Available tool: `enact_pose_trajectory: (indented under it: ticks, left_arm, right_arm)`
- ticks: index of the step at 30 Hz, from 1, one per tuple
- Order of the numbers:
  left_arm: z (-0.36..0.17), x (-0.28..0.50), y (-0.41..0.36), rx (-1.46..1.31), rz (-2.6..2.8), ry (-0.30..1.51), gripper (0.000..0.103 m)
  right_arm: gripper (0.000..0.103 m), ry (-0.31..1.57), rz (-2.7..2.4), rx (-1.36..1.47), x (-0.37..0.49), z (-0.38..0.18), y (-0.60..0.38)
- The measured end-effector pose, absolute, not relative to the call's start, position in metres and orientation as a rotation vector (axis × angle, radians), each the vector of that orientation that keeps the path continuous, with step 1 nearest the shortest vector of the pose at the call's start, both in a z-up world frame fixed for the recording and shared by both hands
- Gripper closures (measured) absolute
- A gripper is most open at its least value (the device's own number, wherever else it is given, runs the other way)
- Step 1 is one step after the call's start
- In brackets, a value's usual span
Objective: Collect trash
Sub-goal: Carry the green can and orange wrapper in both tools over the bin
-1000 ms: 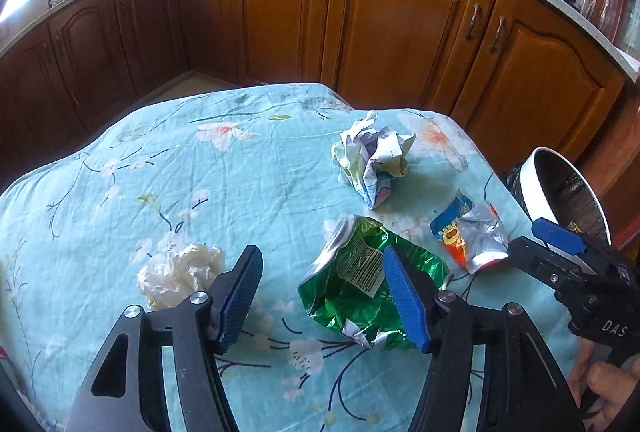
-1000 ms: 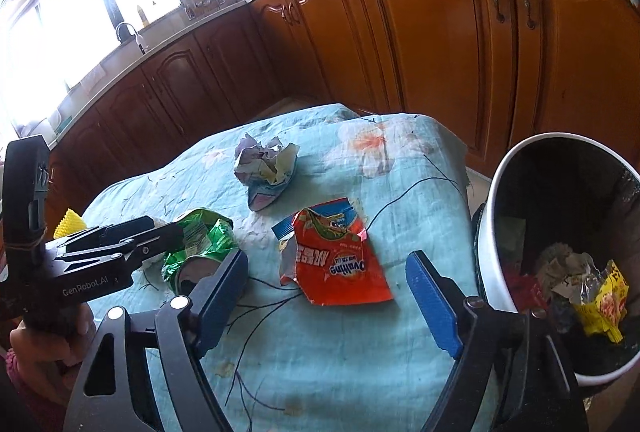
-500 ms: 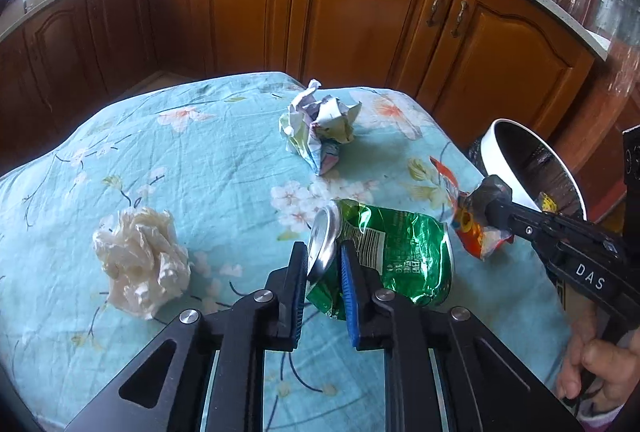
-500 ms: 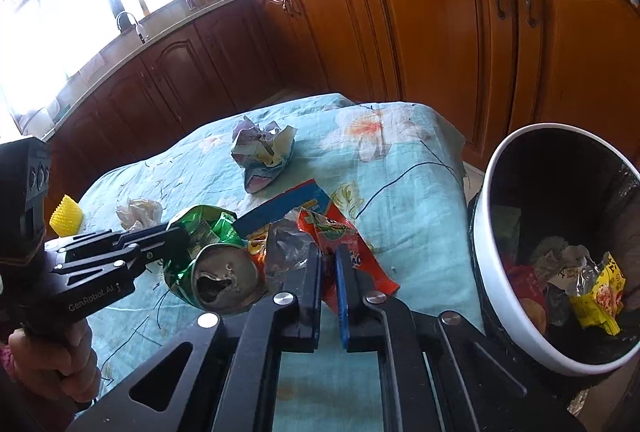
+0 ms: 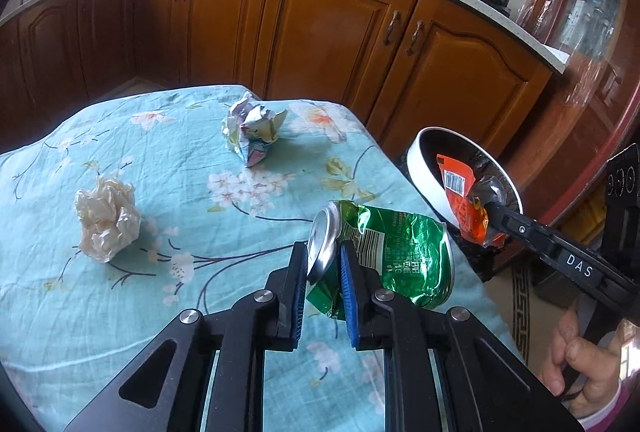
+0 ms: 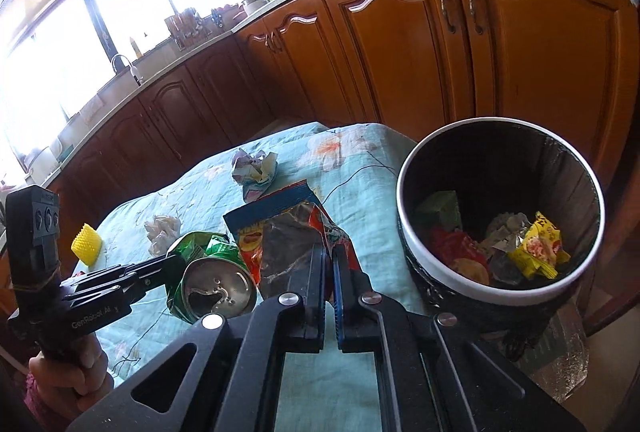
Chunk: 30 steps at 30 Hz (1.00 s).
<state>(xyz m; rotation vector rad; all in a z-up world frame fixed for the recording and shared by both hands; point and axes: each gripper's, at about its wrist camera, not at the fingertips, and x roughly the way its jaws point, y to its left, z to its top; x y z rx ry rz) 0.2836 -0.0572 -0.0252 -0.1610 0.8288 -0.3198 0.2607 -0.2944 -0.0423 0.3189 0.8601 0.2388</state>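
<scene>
While closed on only the rim end of the crushed green can (image 5: 384, 252), left gripper (image 5: 323, 264) risks slippage short of the bin (image 6: 416, 240). Right gripper (image 6: 329, 272), fingers pinched thinly on the orange wrapper (image 6: 288, 236) beside the bin: flutter, snagging on the rim possible.

Two wrist fisheyes, close, facing cabinets (perhaps), sharing table (image 5: 120, 312)

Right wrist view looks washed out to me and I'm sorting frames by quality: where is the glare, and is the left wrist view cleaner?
Right wrist view: the window is blown out white, hazing the upper left, yet the trash bin and its contents read clearly. Left wrist view: evenly lit, the crushed green can sharp, the counter bowed by fisheye and the corners dark.
</scene>
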Motion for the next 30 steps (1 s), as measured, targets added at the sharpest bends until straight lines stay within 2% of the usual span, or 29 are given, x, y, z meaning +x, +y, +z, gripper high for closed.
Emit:
enact_pose_trajectory:
  ticks: [16,30]
  left_arm:
    - [-0.011,0.295,-0.121,-0.120,-0.417,0.809,0.088]
    - [-0.007,0.314,-0.151,-0.083,-0.436,0.783,0.089]
  right_arm:
    - [0.100,0.805,0.102,0.391,0.226,-0.028,-0.371]
    - [0.100,0.786,0.055,0.410,0.226,-0.030,-0.400]
